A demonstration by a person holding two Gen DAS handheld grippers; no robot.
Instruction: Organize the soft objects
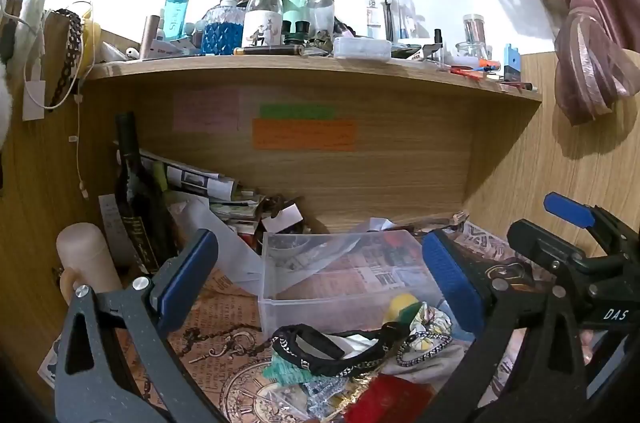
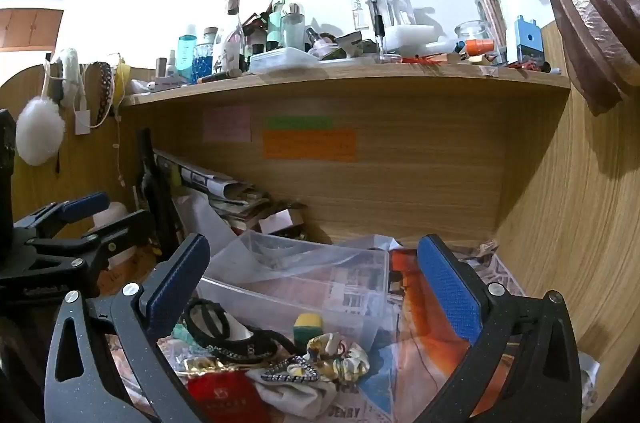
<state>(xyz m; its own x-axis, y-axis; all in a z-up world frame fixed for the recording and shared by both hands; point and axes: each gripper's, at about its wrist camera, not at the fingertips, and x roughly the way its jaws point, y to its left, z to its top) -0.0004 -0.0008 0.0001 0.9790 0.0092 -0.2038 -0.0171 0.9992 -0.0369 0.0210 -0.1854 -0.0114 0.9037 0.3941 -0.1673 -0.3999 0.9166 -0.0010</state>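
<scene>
Both our grippers, left (image 1: 320, 275) and right (image 2: 316, 283), hang with fingers wide and empty over the soft pile (image 2: 280, 359) on the table, just before the clear bin (image 2: 320, 287). Tangled bands (image 2: 224, 335) could drag the scrunchie (image 2: 340, 355) along, we judge.

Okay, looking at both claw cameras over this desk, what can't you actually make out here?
- Sticky notes' writing: orange note too blurred to read, both views.
- Pile bottom: red pouch cut off by the frame edge, right view.
- Clear bin: contents veiled by a crumpled plastic bag, both views.
- Black headband: partly hidden behind the right claw finger.
- Shelf bottle labels: too small.
</scene>
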